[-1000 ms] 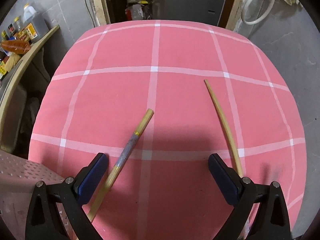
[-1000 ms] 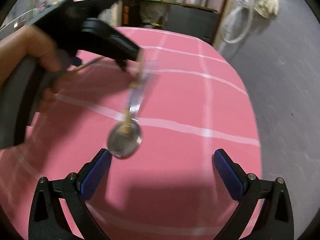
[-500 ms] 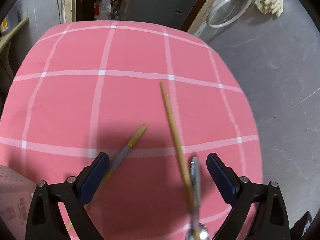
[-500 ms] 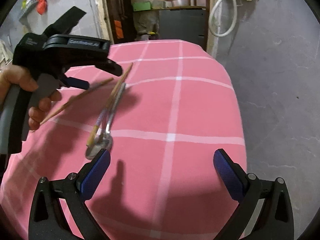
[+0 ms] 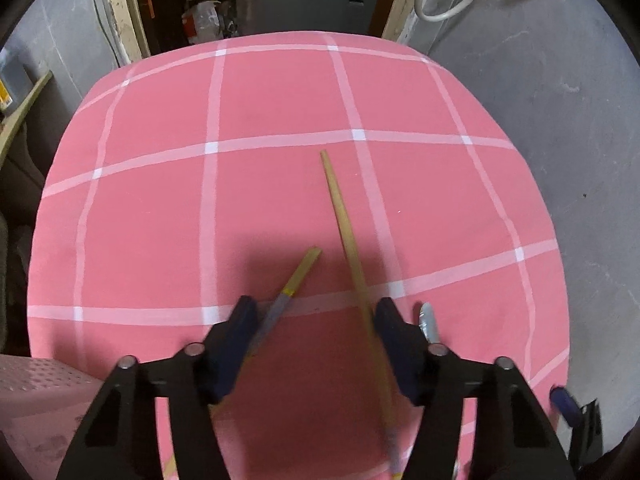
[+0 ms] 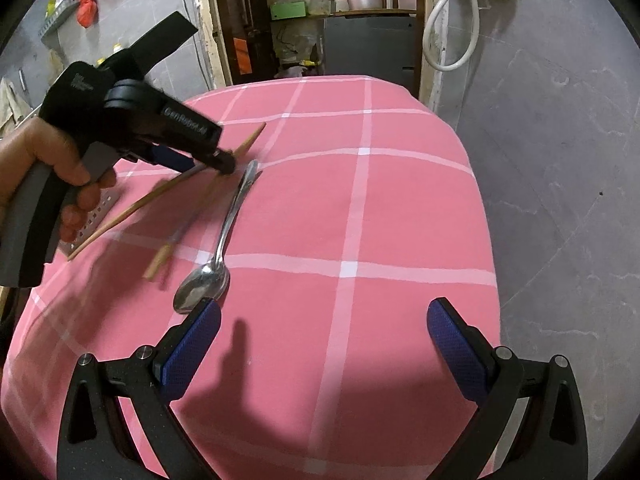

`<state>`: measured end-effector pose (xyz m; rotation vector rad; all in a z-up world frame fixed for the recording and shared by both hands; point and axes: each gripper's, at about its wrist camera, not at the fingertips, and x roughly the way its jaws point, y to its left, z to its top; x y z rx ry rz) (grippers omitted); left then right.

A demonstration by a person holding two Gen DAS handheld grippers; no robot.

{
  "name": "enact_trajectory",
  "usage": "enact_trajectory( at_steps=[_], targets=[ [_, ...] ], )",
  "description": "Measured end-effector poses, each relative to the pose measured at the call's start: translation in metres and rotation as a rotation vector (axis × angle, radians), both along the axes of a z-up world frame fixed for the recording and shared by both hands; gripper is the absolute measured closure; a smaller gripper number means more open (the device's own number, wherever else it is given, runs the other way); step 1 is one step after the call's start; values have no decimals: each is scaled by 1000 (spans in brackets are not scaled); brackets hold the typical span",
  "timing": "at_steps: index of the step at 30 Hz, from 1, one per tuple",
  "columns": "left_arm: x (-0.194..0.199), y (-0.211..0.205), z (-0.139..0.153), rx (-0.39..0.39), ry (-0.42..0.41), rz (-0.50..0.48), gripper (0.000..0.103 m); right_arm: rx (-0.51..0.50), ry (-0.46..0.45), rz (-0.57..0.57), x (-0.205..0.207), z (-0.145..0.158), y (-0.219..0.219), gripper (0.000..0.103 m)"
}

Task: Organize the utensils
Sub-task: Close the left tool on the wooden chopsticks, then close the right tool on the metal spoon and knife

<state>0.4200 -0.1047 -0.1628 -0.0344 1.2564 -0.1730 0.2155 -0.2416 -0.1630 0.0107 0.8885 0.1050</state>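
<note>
Two wooden chopsticks lie crossed on the pink checked cloth. In the left wrist view, the banded chopstick runs by the left pad and the plain chopstick by the right pad. My left gripper points steeply down; its jaws are closing with both sticks between them, and no firm pinch shows. A steel spoon lies just right of the sticks, its handle tip outside the left gripper's right finger. My right gripper stands open and empty, its left pad beside the spoon's bowl. A hand holds the left gripper.
A pink perforated basket sits at the table's near left corner. The cloth's right edge drops to a grey floor. Behind the table are a dark cabinet, a white hose and cluttered shelves.
The left gripper's jaws have narrowed from wide apart to close around the two chopsticks. The spoon has come to rest on the cloth beside the sticks. The right gripper stayed open.
</note>
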Motion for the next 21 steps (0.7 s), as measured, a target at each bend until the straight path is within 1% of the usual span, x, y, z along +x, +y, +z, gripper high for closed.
enact_trajectory(
  at_steps=[4, 6, 7, 8, 9, 10, 11, 12, 13, 15, 16, 17, 19, 21],
  targets=[
    [3, 2, 3, 45, 17, -28, 60, 12, -16, 17, 25, -2, -4, 2],
    [4, 0, 3, 73, 27, -53, 62, 44, -30, 45, 28, 2, -3, 5],
    [4, -1, 3, 81, 33, -58, 63, 53, -41, 57, 33, 2, -3, 13],
    [5, -1, 4, 87, 38, -65, 65, 62, -52, 79, 35, 4, 0, 25],
    [6, -1, 4, 87, 41, -67, 67, 75, -56, 106, 39, 5, 2, 30],
    [6, 2, 5, 90, 42, -66, 73, 88, -57, 126, 44, 5, 4, 39],
    [6, 5, 6, 91, 40, -65, 76, 111, -58, 150, 50, 5, 5, 44],
    [6, 10, 7, 83, 36, -54, 82, 129, -54, 169, 54, 5, 6, 46],
    [5, 17, 7, 56, 32, -35, 87, 151, -48, 191, 61, 3, 7, 49],
    [6, 29, 7, 4, 30, 3, 92, 186, -33, 229, 76, 1, 9, 54],
    [6, 33, 7, -22, 31, 15, 93, 195, -26, 237, 82, -2, 10, 56],
    [7, 34, 7, -28, 30, 20, 93, 204, -12, 248, 92, -3, 10, 58],
    [5, 31, 8, -3, 21, 6, 93, 211, 4, 271, 108, -7, 11, 59],
    [6, 24, 9, 33, 8, -18, 93, 248, 33, 312, 126, -10, 11, 61]
  ],
)
